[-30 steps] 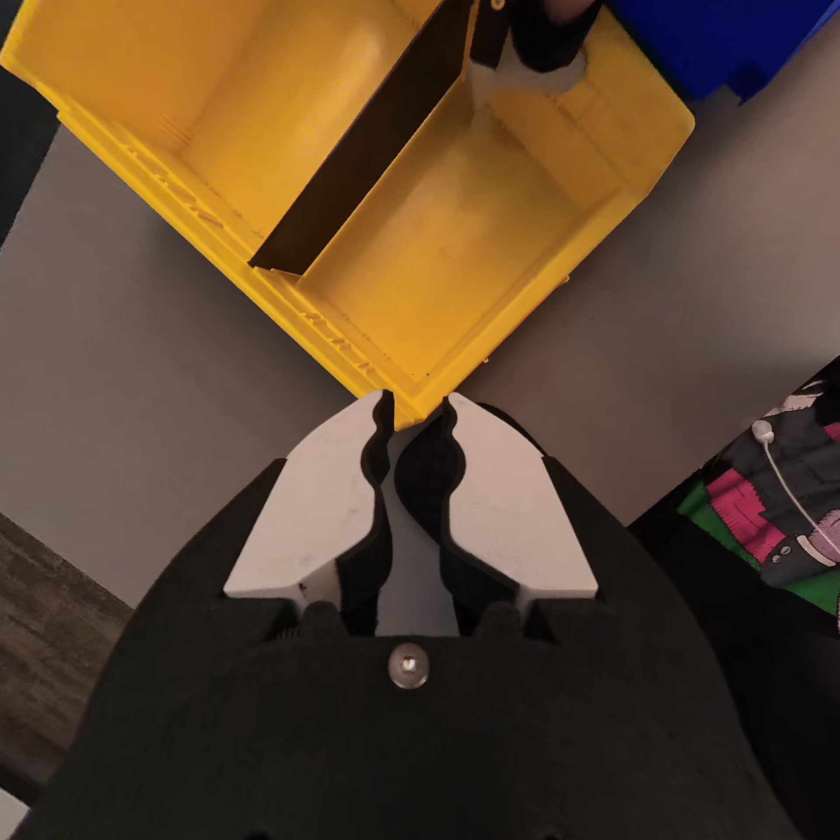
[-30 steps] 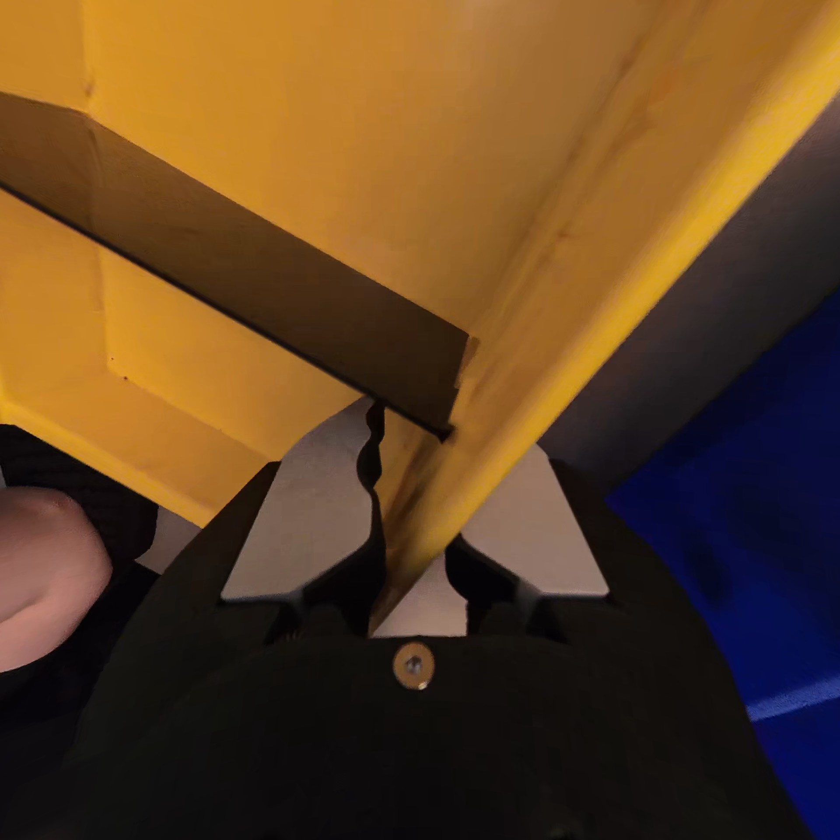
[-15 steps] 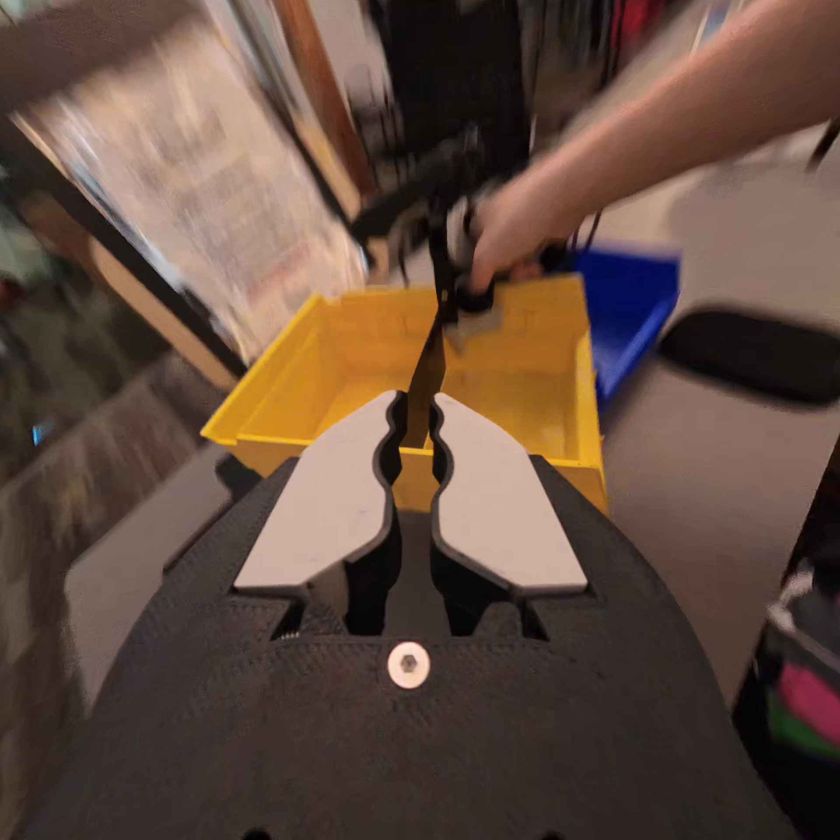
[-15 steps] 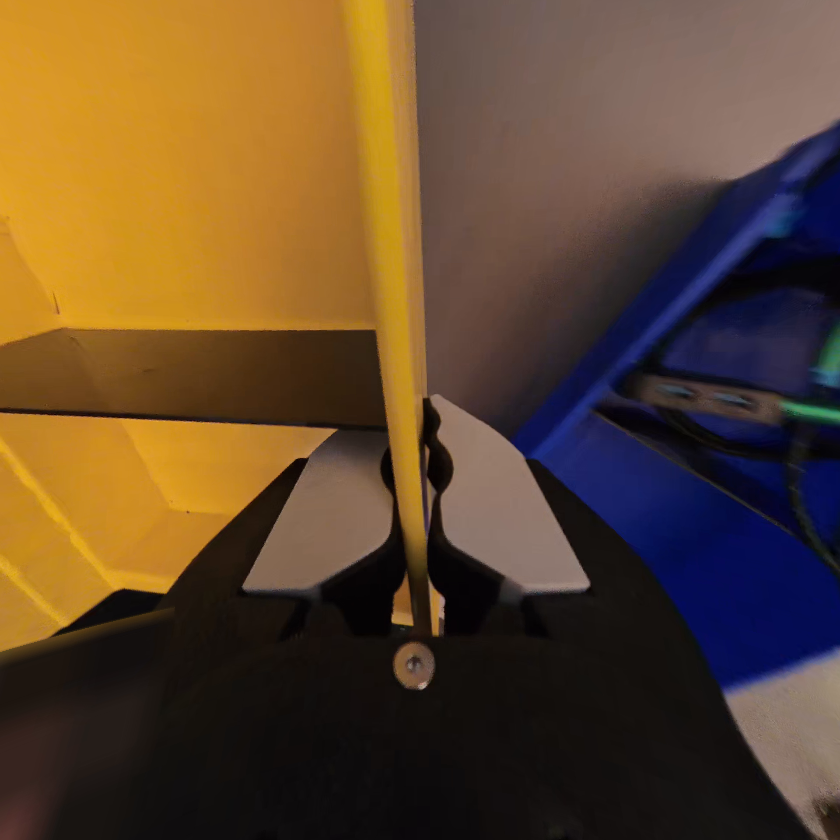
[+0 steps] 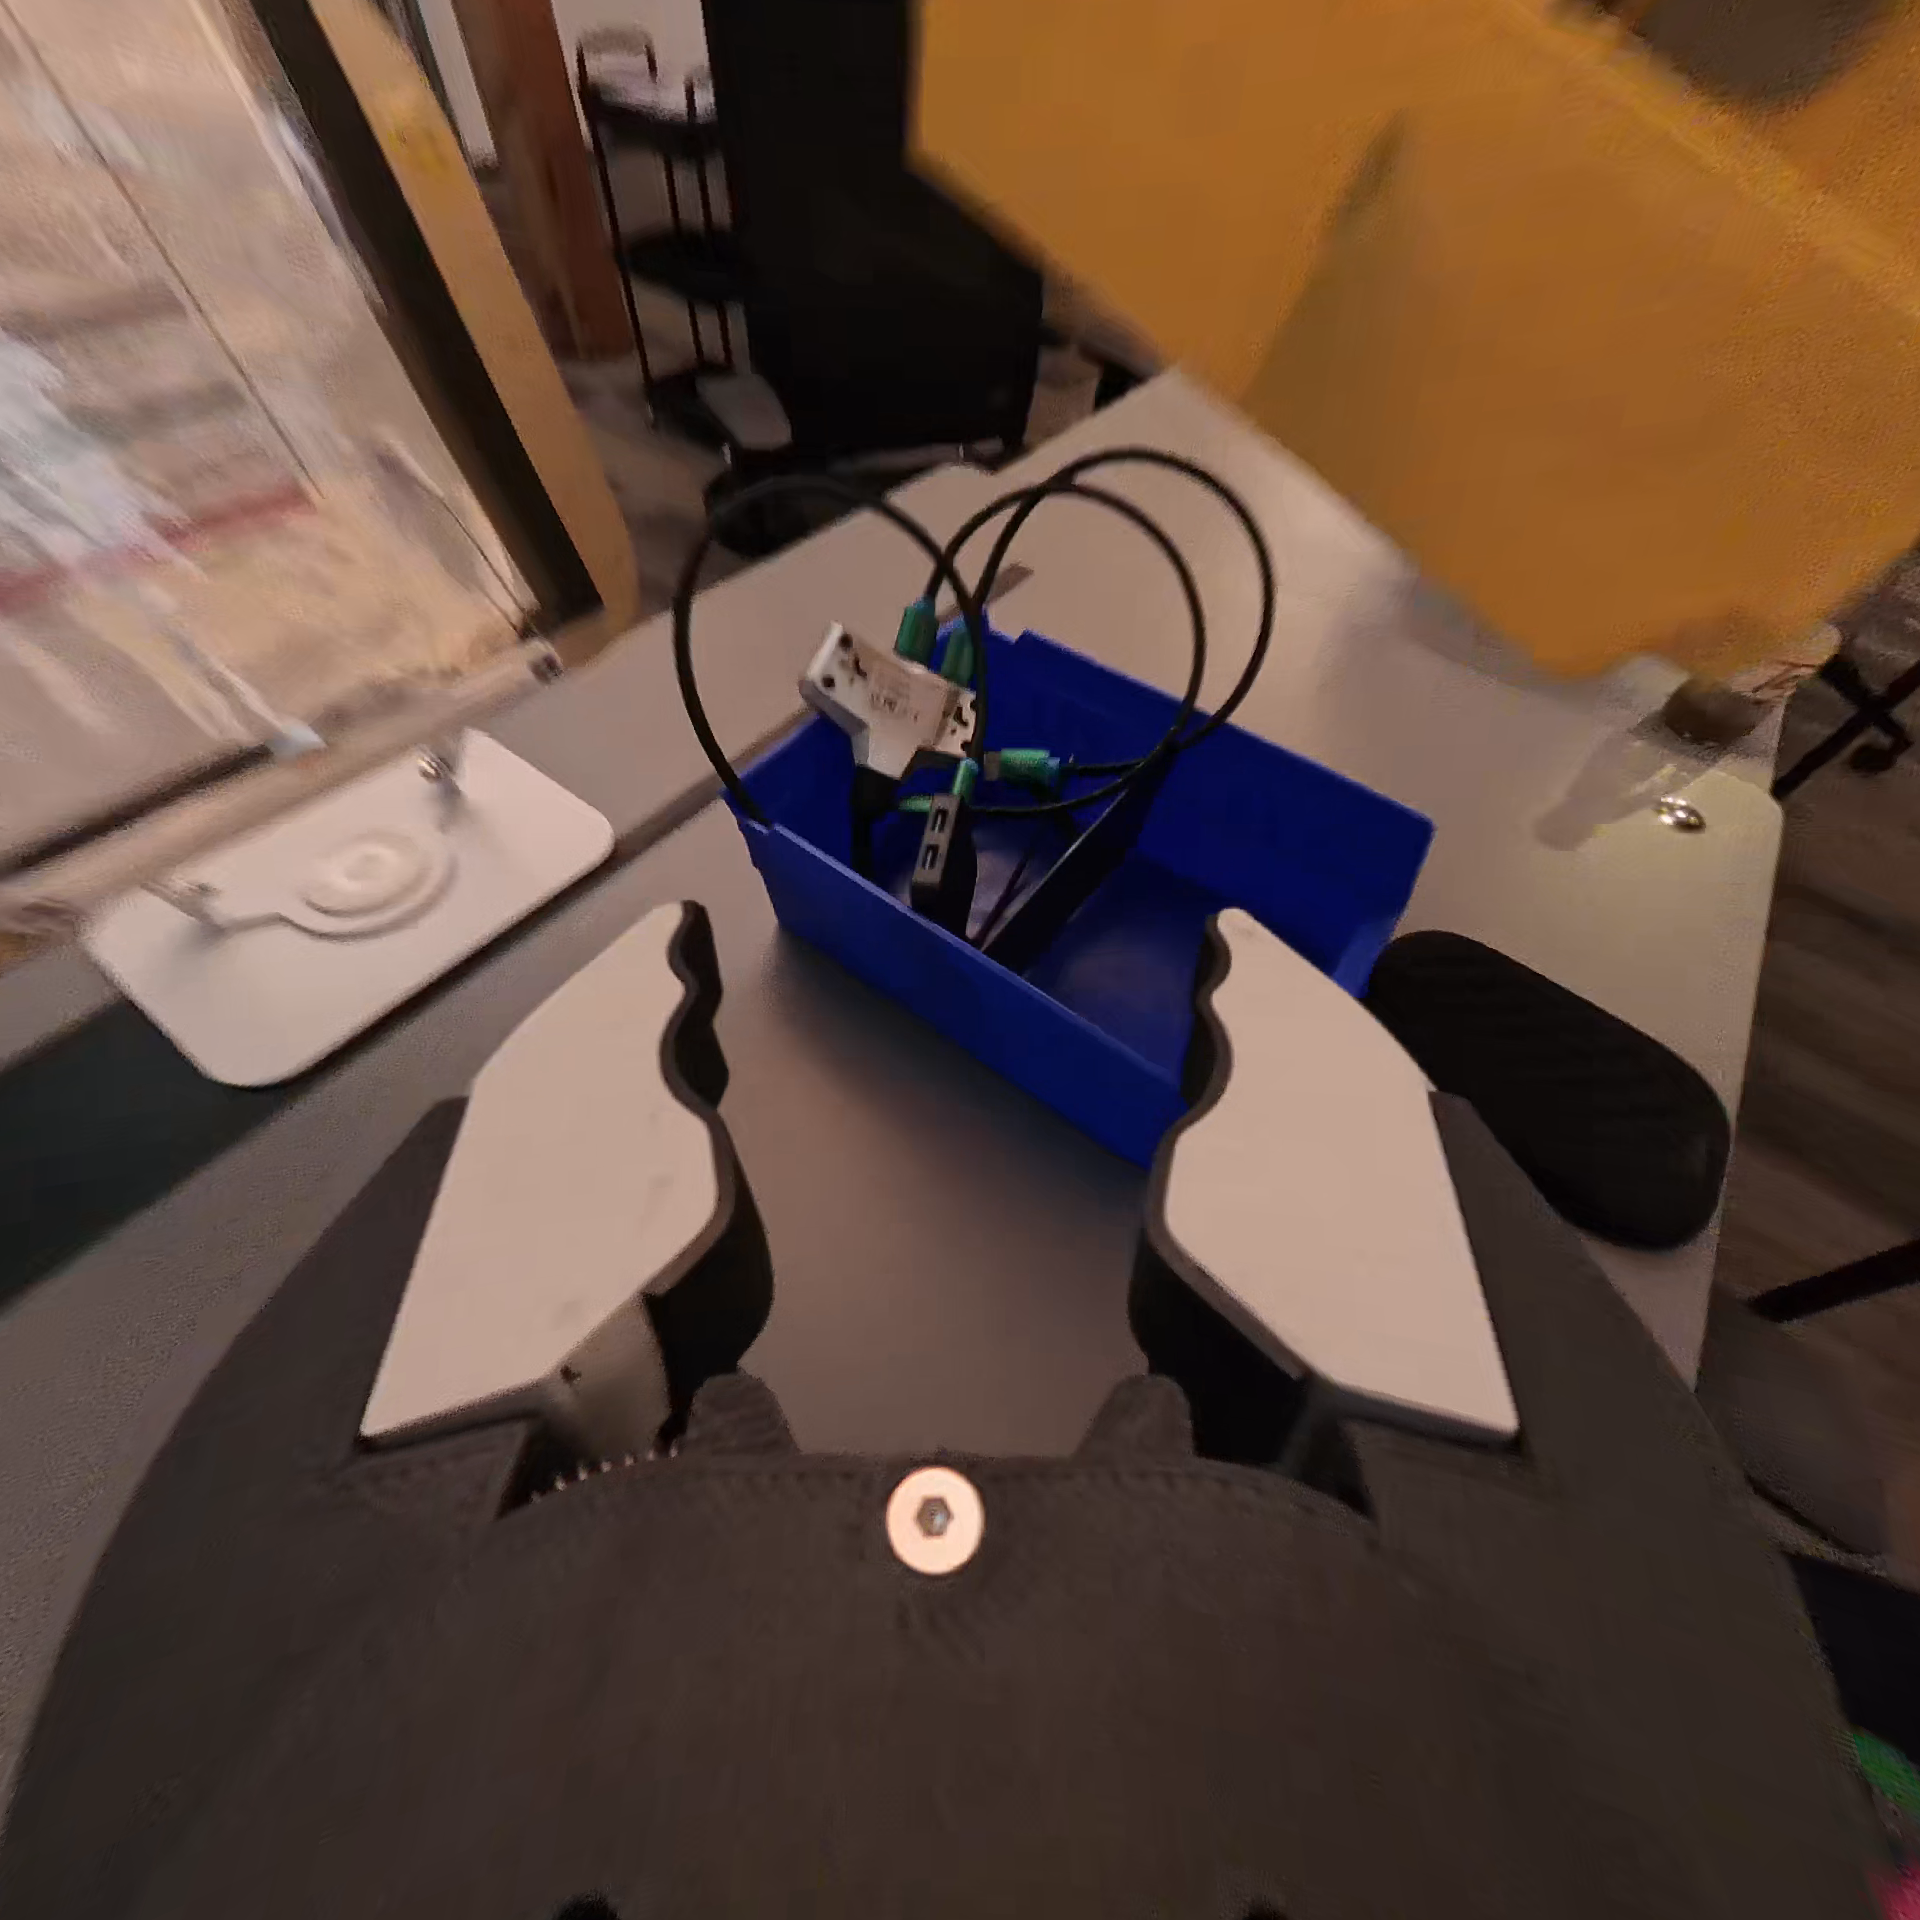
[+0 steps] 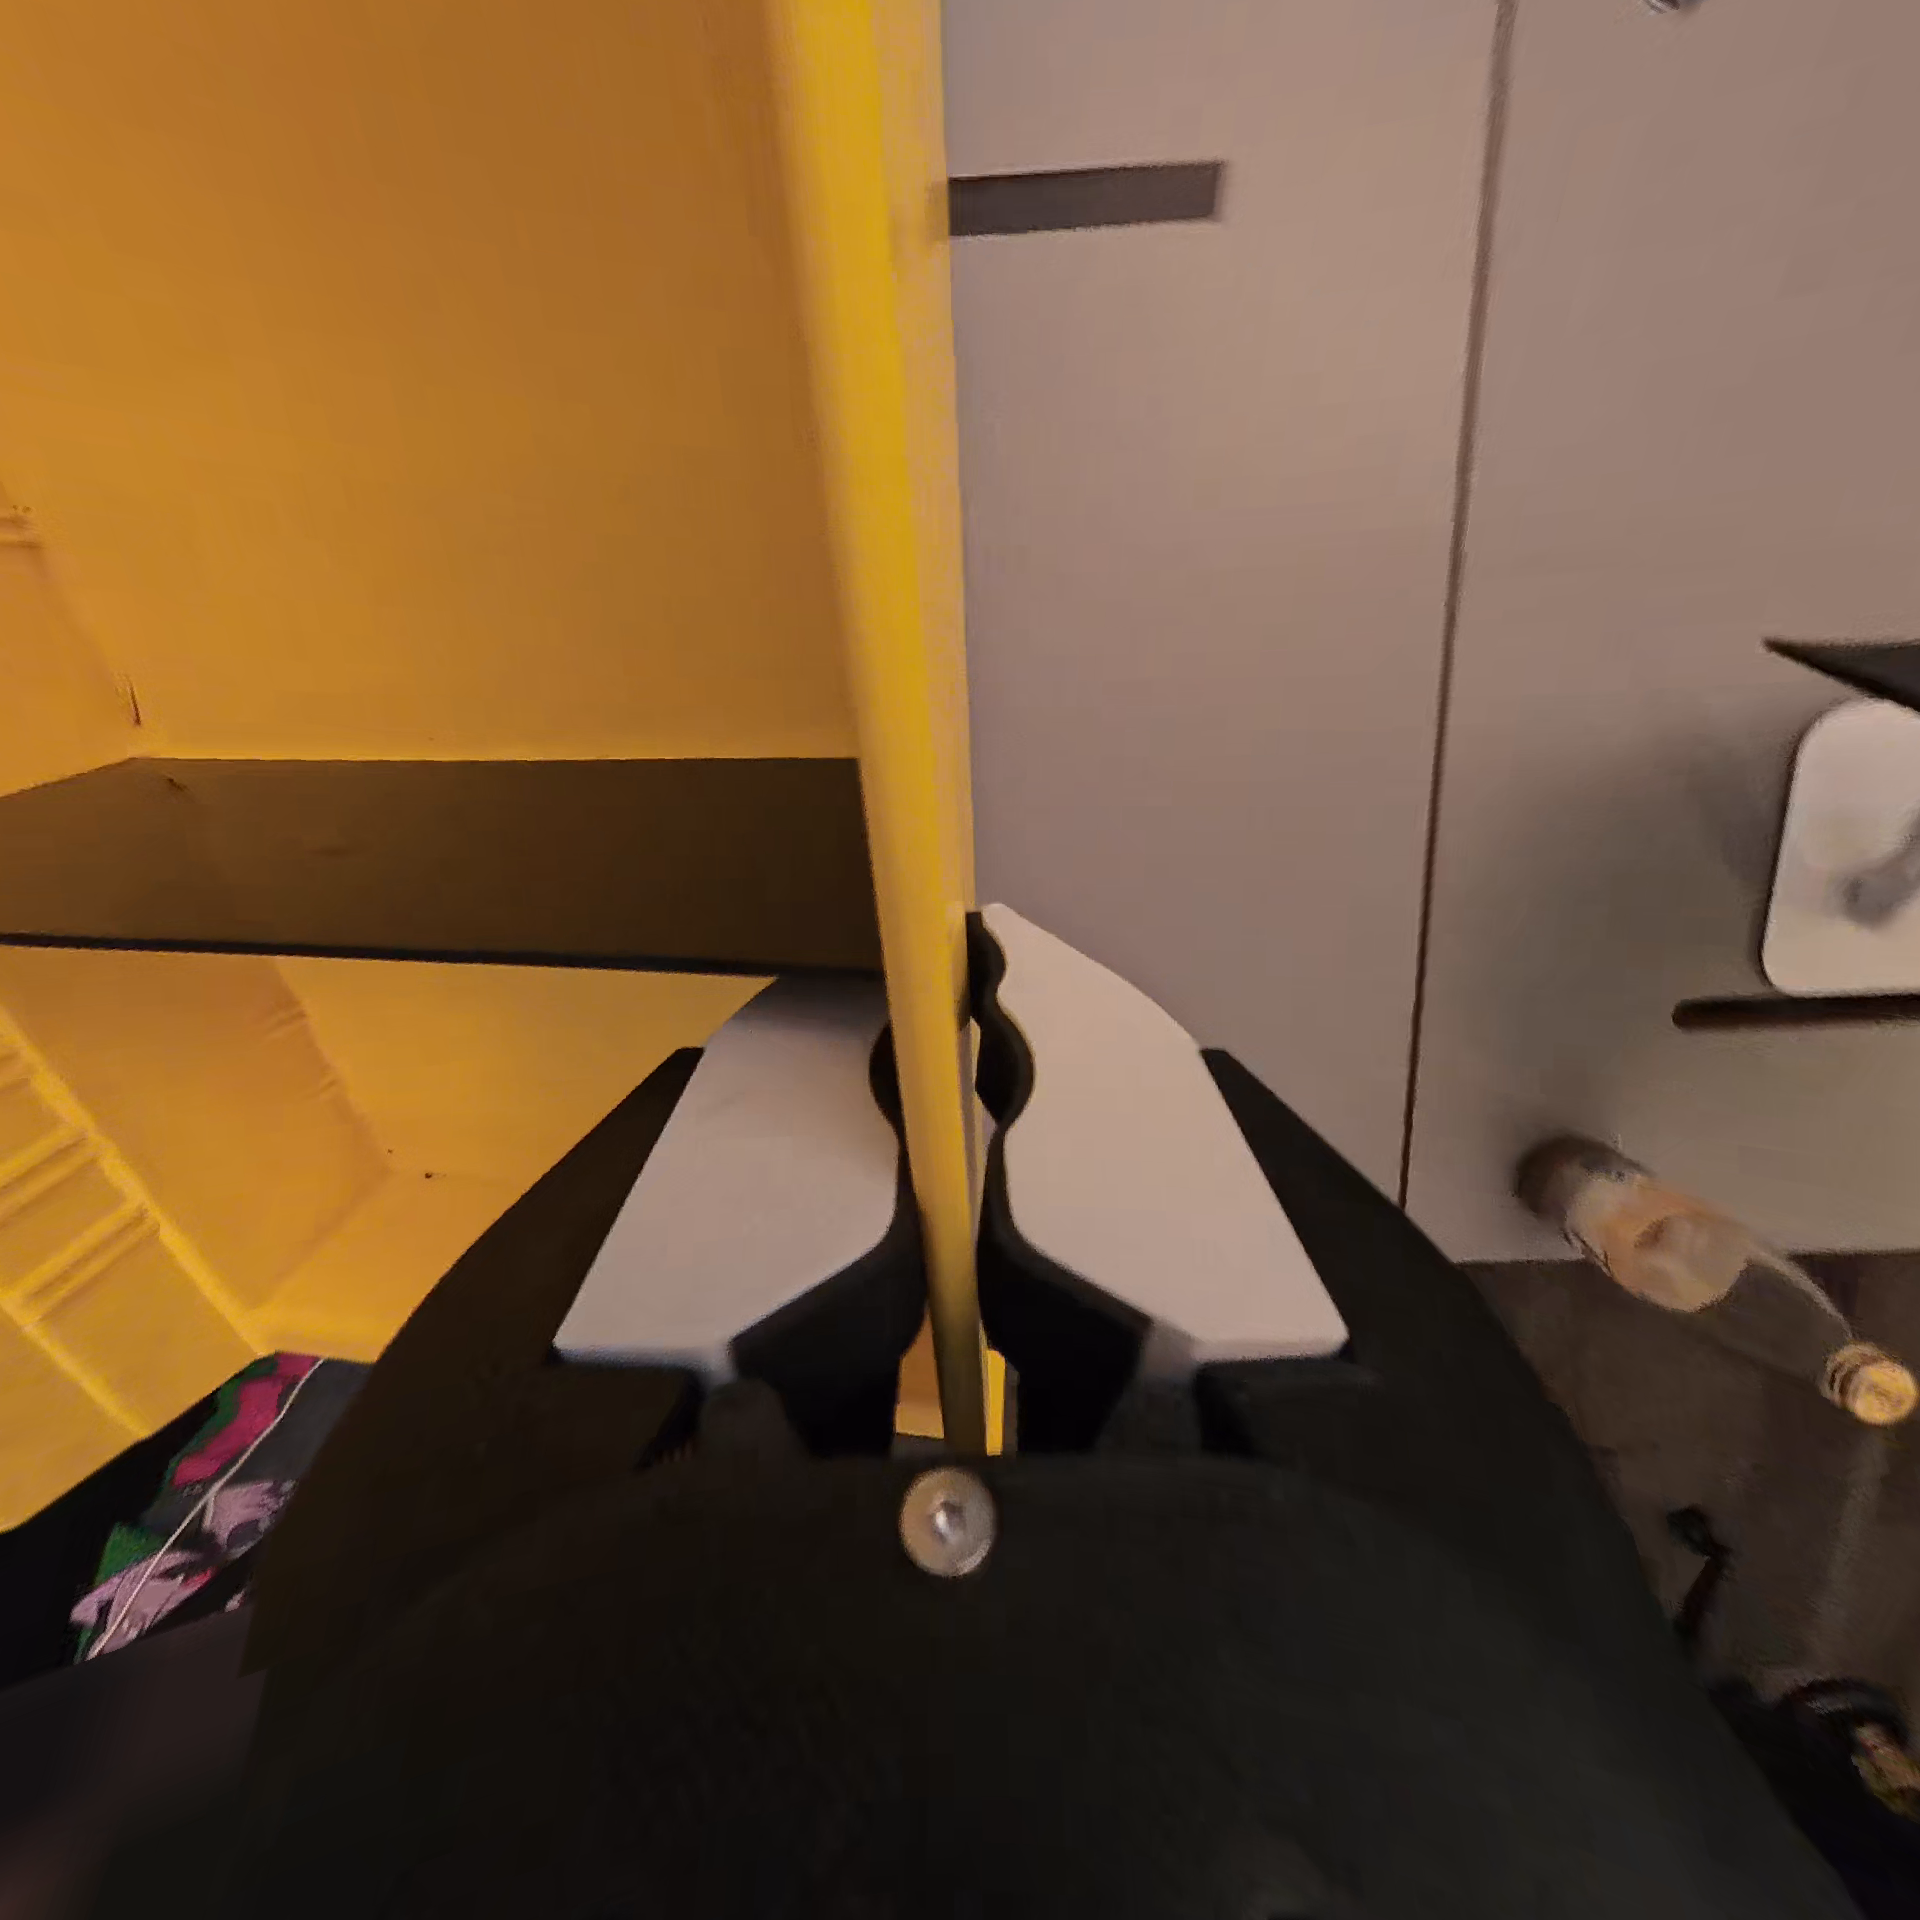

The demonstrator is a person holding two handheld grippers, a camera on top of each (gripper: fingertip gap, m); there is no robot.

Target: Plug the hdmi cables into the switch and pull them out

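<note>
My left gripper [image 5: 956, 925] is wide open and empty, just above the grey table [image 5: 935, 1247]. It faces a blue bin [image 5: 935, 977]. In the bin a silver switch box [image 5: 883, 696] stands tilted, among looping black cables [image 5: 1195, 540] with green plugs and a dark hub [image 5: 940, 842]. My right gripper [image 6: 925, 997] is shut on the side wall of a yellow bin [image 6: 894, 520] with a black divider [image 6: 416, 852]. The yellow bin also shows in the left wrist view [image 5: 1455, 312], blurred and raised at the upper right.
A white stand base [image 5: 343, 894] sits on the table left of the blue bin, and shows in the right wrist view [image 6: 1839, 852]. A black oblong pad [image 5: 1548, 1091] lies right of the bin. Patterned cloth [image 6: 208, 1475] is at lower left.
My left gripper went from nearly shut to wide open and swung from the yellow bin toward the blue bin. My right gripper closed on the yellow bin's wall and carried it off to the right.
</note>
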